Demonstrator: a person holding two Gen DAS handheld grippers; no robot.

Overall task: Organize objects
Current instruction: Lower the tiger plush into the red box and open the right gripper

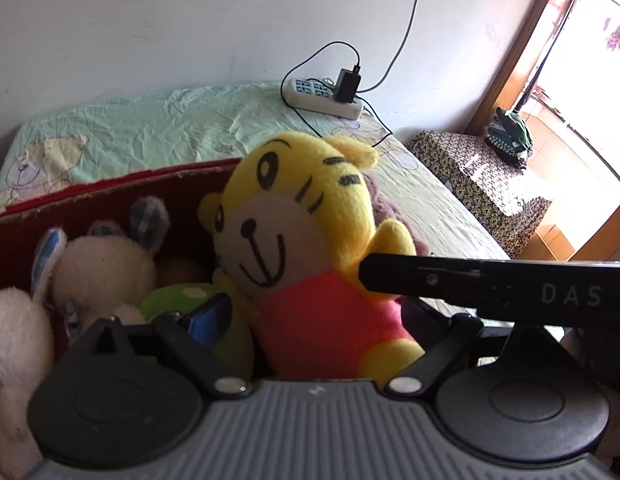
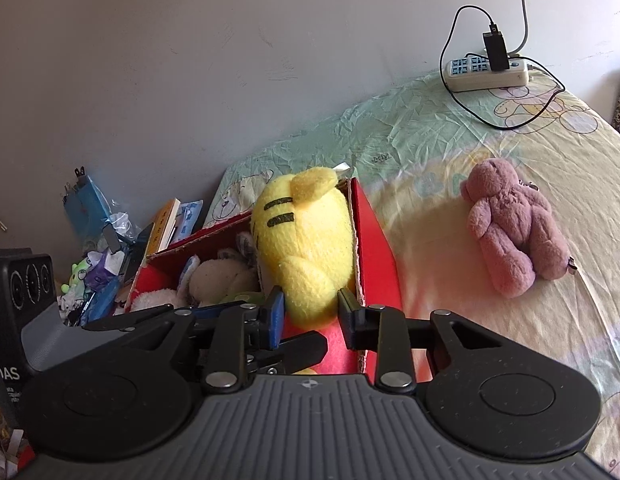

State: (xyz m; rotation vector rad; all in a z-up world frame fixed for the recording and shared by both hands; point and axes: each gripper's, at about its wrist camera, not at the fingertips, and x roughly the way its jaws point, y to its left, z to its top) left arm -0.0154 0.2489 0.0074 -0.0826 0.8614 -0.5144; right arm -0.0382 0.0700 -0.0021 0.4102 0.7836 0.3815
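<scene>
A yellow tiger plush in a red shirt stands at the right end of a red cardboard box on the bed. The box also holds white plush rabbits and a green toy. My right gripper has its fingers either side of the tiger, seen from behind; whether they press on it is unclear. My left gripper sits wide apart around the tiger's body, not squeezing it. A pink plush bear lies on the bed right of the box.
A white power strip with a black charger and cables lies at the far end of the bed by the wall. A patterned stool stands beside the bed near the doorway. Books and small clutter sit left of the box.
</scene>
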